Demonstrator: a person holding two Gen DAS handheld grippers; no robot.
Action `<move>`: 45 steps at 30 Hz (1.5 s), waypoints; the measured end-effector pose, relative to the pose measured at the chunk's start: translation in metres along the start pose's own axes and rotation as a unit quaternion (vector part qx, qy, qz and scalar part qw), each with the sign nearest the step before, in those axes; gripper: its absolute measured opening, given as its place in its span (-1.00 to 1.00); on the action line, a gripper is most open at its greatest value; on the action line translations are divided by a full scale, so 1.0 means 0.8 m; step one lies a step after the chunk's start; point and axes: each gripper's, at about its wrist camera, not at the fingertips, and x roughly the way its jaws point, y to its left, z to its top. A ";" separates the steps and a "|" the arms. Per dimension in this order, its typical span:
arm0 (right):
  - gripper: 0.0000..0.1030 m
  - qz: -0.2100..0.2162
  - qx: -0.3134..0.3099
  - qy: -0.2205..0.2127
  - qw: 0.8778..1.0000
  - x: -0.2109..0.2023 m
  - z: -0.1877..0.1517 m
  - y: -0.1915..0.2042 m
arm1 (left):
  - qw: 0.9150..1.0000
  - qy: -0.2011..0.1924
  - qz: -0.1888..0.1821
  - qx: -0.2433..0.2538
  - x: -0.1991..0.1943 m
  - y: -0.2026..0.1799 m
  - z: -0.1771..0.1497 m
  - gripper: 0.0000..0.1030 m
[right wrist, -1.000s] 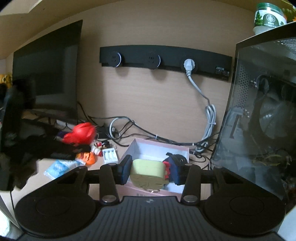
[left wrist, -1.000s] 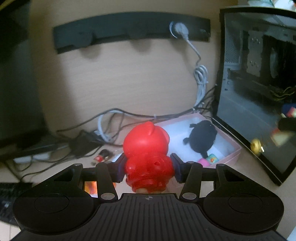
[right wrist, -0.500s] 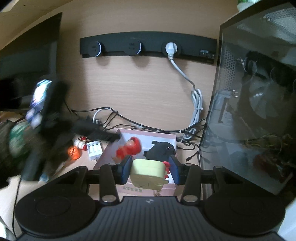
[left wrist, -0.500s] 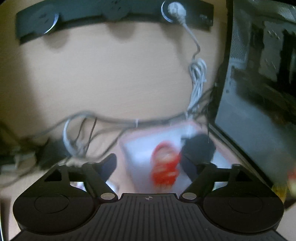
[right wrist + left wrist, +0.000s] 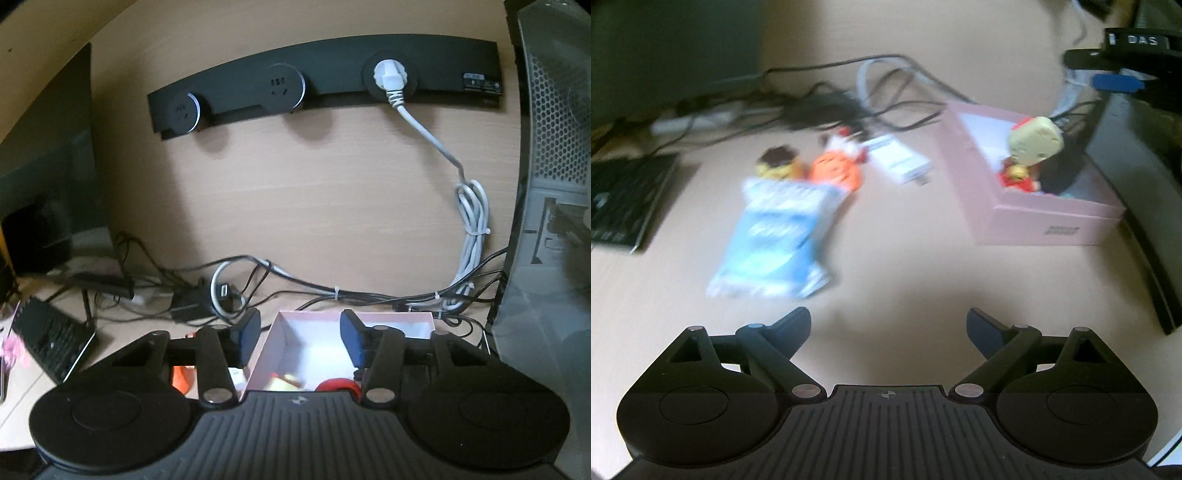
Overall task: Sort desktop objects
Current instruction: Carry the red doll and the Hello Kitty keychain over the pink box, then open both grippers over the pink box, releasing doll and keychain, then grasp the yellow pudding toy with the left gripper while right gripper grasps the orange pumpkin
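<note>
My left gripper (image 5: 888,325) is open and empty, low over the desk in front of a blue snack packet (image 5: 775,236), an orange toy (image 5: 834,171) and a dark-haired toy (image 5: 777,162). The pink box (image 5: 1049,221) stands at the right; a yellow-headed figure (image 5: 1034,140) and the red figure (image 5: 1019,177) show in it. My right gripper (image 5: 298,338) is open and empty above the pink box (image 5: 280,350), where the yellow figure (image 5: 284,382) and the red figure (image 5: 338,384) lie below the fingers.
A white charger (image 5: 899,162) lies left of the box among tangled cables (image 5: 849,99). A keyboard (image 5: 624,192) is at the left, a PC case (image 5: 550,221) at the right, a wall socket strip (image 5: 321,77) behind, a monitor (image 5: 44,166) at the left.
My left gripper let the red figure go into the pink box and swung back left over the desk. My right gripper opened and dropped the yellow figure into the box.
</note>
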 end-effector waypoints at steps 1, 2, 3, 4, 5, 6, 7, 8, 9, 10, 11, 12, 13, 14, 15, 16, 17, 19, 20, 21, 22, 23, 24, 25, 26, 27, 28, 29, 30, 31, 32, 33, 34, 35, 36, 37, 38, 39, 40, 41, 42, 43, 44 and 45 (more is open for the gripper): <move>0.17 0.000 0.004 -0.001 1.000 -0.003 -0.002 -0.001 | 1.000 0.002 0.005 -0.006 -0.002 0.004 -0.003 0.86; 0.24 0.000 0.009 -0.002 1.000 -0.007 -0.005 -0.003 | 1.000 0.003 0.009 -0.010 -0.006 0.008 -0.008 0.86; 0.34 -0.002 0.013 0.001 1.000 -0.011 -0.011 -0.006 | 1.000 0.005 0.012 -0.015 -0.005 0.010 -0.010 0.86; 0.39 -0.004 0.015 0.005 1.000 -0.014 -0.016 -0.008 | 1.000 0.008 0.015 -0.018 -0.005 0.012 -0.013 0.86; 0.40 -0.009 0.012 0.013 1.000 -0.017 -0.025 -0.009 | 1.000 0.009 0.017 -0.020 -0.004 0.011 -0.012 0.86; 0.41 -0.012 0.008 0.022 1.000 -0.020 -0.033 -0.011 | 1.000 0.010 0.019 -0.020 -0.003 0.010 -0.013 0.86; 0.46 -0.016 0.002 0.030 0.999 -0.021 -0.040 -0.011 | 1.000 0.009 0.021 -0.018 -0.002 0.008 -0.013 0.86; 0.48 -0.019 -0.007 0.038 0.999 -0.024 -0.050 -0.010 | 1.000 0.007 0.023 -0.015 -0.003 0.007 -0.013 0.86; 0.51 -0.023 -0.021 0.046 0.998 -0.028 -0.062 -0.007 | 1.000 0.003 0.024 -0.011 -0.005 0.005 -0.013 0.87; 0.53 -0.026 -0.034 0.052 0.998 -0.031 -0.072 -0.004 | 1.000 -0.001 0.027 -0.007 -0.005 0.003 -0.010 0.87; 0.54 -0.029 -0.047 0.058 0.997 -0.033 -0.080 0.001 | 1.000 -0.006 0.030 -0.004 -0.005 0.003 -0.008 0.87; 0.55 -0.031 -0.063 0.065 0.995 -0.035 -0.091 0.006 | 0.999 -0.010 0.034 -0.003 -0.005 0.003 -0.005 0.87; 0.56 -0.030 -0.072 0.070 0.995 -0.038 -0.098 0.011 | 0.999 -0.014 0.037 -0.002 -0.004 0.004 -0.001 0.87; 0.56 -0.027 -0.080 0.074 0.994 -0.041 -0.105 0.015 | 0.999 -0.018 0.041 -0.002 -0.003 0.005 0.004 0.87; 0.56 -0.023 -0.086 0.078 0.993 -0.044 -0.112 0.019 | 0.999 -0.022 0.046 -0.002 0.000 0.007 0.008 0.87; 0.57 -0.021 -0.090 0.081 0.992 -0.047 -0.116 0.022 | 0.998 -0.027 0.053 -0.003 0.002 0.008 0.013 0.87; 0.57 -0.020 -0.094 0.083 0.992 -0.050 -0.120 0.025 | 0.998 -0.032 0.060 -0.002 0.004 0.010 0.017 0.87; 0.59 -0.021 -0.105 0.084 0.991 -0.054 -0.124 0.031 | 0.996 -0.043 0.079 -0.001 0.012 0.015 0.024 0.87; 0.61 -0.023 -0.113 0.082 0.990 -0.057 -0.126 0.034 | 0.995 -0.045 0.089 0.000 0.018 0.017 0.029 0.87; 0.64 -0.025 -0.117 0.081 0.989 -0.060 -0.128 0.036 | 0.994 -0.044 0.098 0.002 0.024 0.021 0.033 0.87; 0.65 -0.025 -0.121 0.081 0.989 -0.063 -0.129 0.037 | 0.993 -0.042 0.109 0.004 0.034 0.023 0.038 0.87; 0.65 -0.023 -0.122 0.082 0.989 -0.065 -0.130 0.038 | 0.992 -0.041 0.116 0.006 0.041 0.026 0.041 0.85; 0.65 -0.021 -0.124 0.084 0.988 -0.067 -0.131 0.040 | 0.992 -0.040 0.122 0.010 0.048 0.028 0.045 0.81; 0.65 -0.019 -0.126 0.086 0.988 -0.068 -0.131 0.042 | 0.991 -0.041 0.127 0.013 0.054 0.030 0.049 0.71; 0.65 -0.015 -0.128 0.086 0.988 -0.069 -0.130 0.044 | 0.990 -0.042 0.136 0.015 0.058 0.033 0.053 0.63; 0.65 -0.009 -0.130 0.086 0.988 -0.070 -0.128 0.046 | 0.989 -0.042 0.141 0.016 0.061 0.036 0.054 0.36; 0.65 -0.003 -0.132 0.085 0.988 -0.069 -0.125 0.049 | 0.989 -0.040 0.142 0.016 0.061 0.040 0.056 0.19; 0.65 0.005 -0.134 0.083 0.988 -0.067 -0.122 0.053 | 0.990 -0.038 0.139 0.012 0.059 0.045 0.055 0.18; 0.65 0.013 -0.136 0.080 0.987 -0.065 -0.118 0.057 | 0.990 -0.038 0.138 0.008 0.054 0.049 0.052 0.17; 0.65 0.022 -0.138 0.078 0.987 -0.061 -0.114 0.062 | 0.990 -0.037 0.137 0.008 0.048 0.052 0.047 0.16; 0.65 0.033 -0.143 0.075 0.986 -0.055 -0.110 0.069 | 0.990 -0.036 0.137 0.010 0.041 0.055 0.040 0.16; 0.65 0.042 -0.147 0.073 0.986 -0.049 -0.106 0.076 | 0.990 -0.031 0.137 0.011 0.033 0.058 0.030 0.16; 0.65 0.056 -0.153 0.070 0.984 -0.041 -0.102 0.086 | 0.990 -0.025 0.136 0.009 0.027 0.061 0.021 0.17; 0.65 0.071 -0.157 0.069 0.983 -0.032 -0.098 0.094 | 0.991 -0.017 0.135 0.008 0.020 0.065 0.010 0.17; 0.65 0.084 -0.160 0.068 0.981 -0.021 -0.094 0.103 | 0.991 -0.011 0.134 0.006 0.014 0.068 0.001 0.19; 0.63 0.096 -0.163 0.068 0.980 -0.007 -0.090 0.115 | 0.991 -0.007 0.137 0.004 0.006 0.070 -0.008 0.22; 0.60 0.105 -0.166 0.071 0.978 0.009 -0.087 0.127 | 0.990 -0.004 0.142 0.001 -0.001 0.074 -0.016 0.24; 0.44 0.114 -0.168 0.075 0.976 0.026 -0.084 0.138 | 0.989 -0.003 0.149 -0.004 -0.007 0.078 -0.021 0.26; 0.23 0.121 -0.169 0.083 0.975 0.044 -0.082 0.147 | 0.988 -0.003 0.155 -0.013 -0.013 0.083 -0.025 0.29; 0.14 0.126 -0.170 0.094 0.973 0.067 -0.080 0.158 | 0.987 -0.002 0.161 -0.022 -0.018 0.089 -0.029 0.31; 0.04 0.125 -0.171 0.101 0.972 0.088 -0.080 0.168 | 0.986 -0.002 0.166 -0.031 -0.022 0.095 -0.031 0.36; 0.04 0.120 -0.174 0.106 0.972 0.108 -0.080 0.176 | 0.985 -0.003 0.167 -0.039 -0.027 0.100 -0.032 0.40; 0.04 0.112 -0.179 0.110 0.971 0.127 -0.081 0.183 | 0.985 -0.005 0.165 -0.048 -0.032 0.104 -0.033 0.42; 0.04 0.097 -0.185 0.114 0.971 0.151 -0.084 0.190 | 0.986 -0.009 0.160 -0.056 -0.039 0.108 -0.033 0.47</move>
